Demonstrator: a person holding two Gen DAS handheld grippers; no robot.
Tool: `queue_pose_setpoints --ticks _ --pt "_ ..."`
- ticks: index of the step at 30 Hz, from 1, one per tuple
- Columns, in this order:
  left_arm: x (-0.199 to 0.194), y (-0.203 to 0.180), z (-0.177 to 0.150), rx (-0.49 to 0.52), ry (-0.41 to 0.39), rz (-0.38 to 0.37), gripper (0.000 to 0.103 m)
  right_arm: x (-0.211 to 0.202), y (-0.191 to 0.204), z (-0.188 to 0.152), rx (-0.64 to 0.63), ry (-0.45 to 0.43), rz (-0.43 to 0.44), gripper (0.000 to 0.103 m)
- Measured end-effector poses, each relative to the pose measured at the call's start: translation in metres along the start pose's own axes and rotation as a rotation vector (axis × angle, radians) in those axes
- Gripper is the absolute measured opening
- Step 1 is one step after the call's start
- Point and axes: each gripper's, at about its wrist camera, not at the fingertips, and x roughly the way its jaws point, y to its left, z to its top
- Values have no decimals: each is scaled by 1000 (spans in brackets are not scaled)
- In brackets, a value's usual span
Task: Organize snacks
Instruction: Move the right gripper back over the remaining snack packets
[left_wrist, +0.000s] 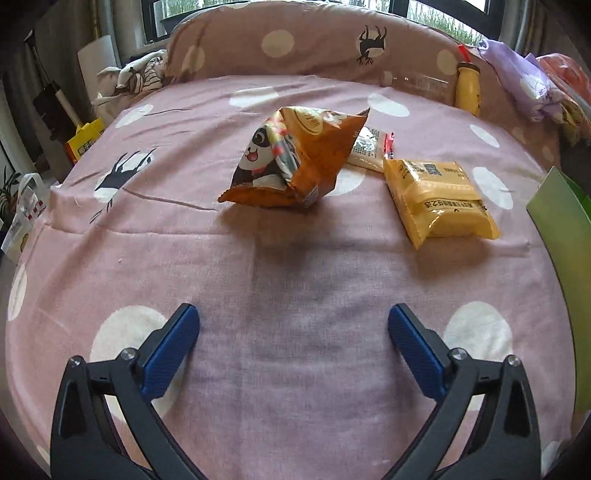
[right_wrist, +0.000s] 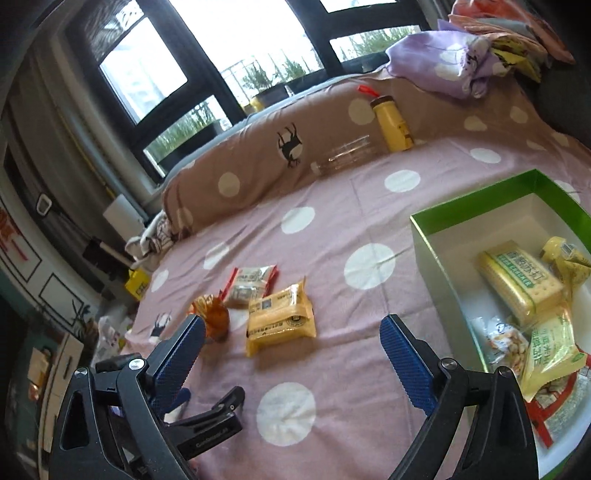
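An orange snack bag with a panda (left_wrist: 295, 162) stands on the pink dotted bed sheet (left_wrist: 258, 277), ahead of my left gripper (left_wrist: 293, 325), which is open and empty. A yellow packet (left_wrist: 439, 197) lies to its right, and a small white packet with red ends (left_wrist: 371, 147) lies behind. In the right wrist view the same three show: orange bag (right_wrist: 214, 317), yellow packet (right_wrist: 280, 317), white packet (right_wrist: 251, 284). My right gripper (right_wrist: 291, 339) is open and empty, near the green box (right_wrist: 480, 201) that holds several snack packets (right_wrist: 521, 288).
The box's green edge (left_wrist: 565, 258) shows at the right of the left wrist view. A yellow bottle (right_wrist: 393, 123) and a clear bottle (right_wrist: 347, 155) lie against the brown pillow (right_wrist: 277, 155). Folded clothes (right_wrist: 461, 62) sit far right. The left gripper's body (right_wrist: 207, 417) is at lower left.
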Motion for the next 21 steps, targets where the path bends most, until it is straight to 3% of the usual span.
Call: queue_pose_setpoints --ticks 5,11,21 --pt "4 3 1 -11 -6 7 103 16 7 -8 -61 42 -89 95" --pt "2 0 0 -5 -11 12 103 18 3 -10 -74 31 -148 95" --pt "2 1 0 -5 -13 13 103 19 7 -16 -90 18 -114 95"
